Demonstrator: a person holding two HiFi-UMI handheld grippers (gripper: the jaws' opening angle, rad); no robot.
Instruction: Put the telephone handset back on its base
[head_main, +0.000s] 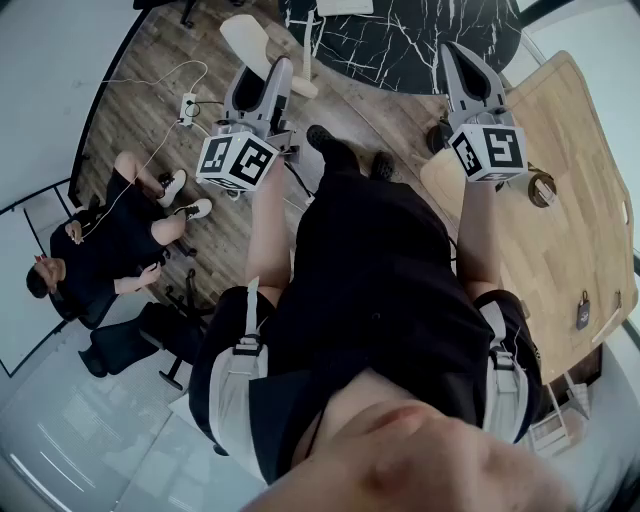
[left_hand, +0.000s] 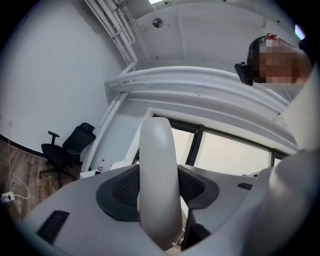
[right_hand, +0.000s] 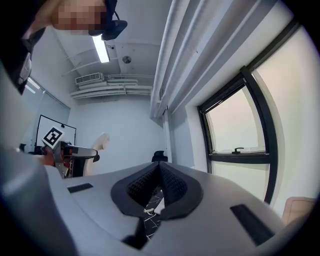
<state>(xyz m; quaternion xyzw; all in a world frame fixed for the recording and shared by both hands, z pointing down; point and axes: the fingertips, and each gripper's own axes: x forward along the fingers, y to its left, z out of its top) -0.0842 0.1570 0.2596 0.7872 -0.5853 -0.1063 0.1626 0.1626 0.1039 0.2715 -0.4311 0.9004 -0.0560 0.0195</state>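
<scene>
My left gripper (head_main: 264, 86) is raised in front of me and is shut on the cream telephone handset (head_main: 250, 40). In the left gripper view the handset (left_hand: 158, 160) stands upright between the two dark pads (left_hand: 120, 187), which press on its sides. My right gripper (head_main: 466, 68) is held up over the near edge of the wooden table (head_main: 565, 250); its pads (right_hand: 172, 184) meet with nothing between them. The right gripper view also catches the handset (right_hand: 102, 142) far off at the left. No telephone base shows clearly in any view.
A person sits on the floor at the left (head_main: 100, 250), near a power strip with a cable (head_main: 188, 105). A black marble-topped table (head_main: 400, 35) stands ahead. Small dark items (head_main: 541, 188) lie on the wooden table. An office chair (left_hand: 65, 147) stands by the wall.
</scene>
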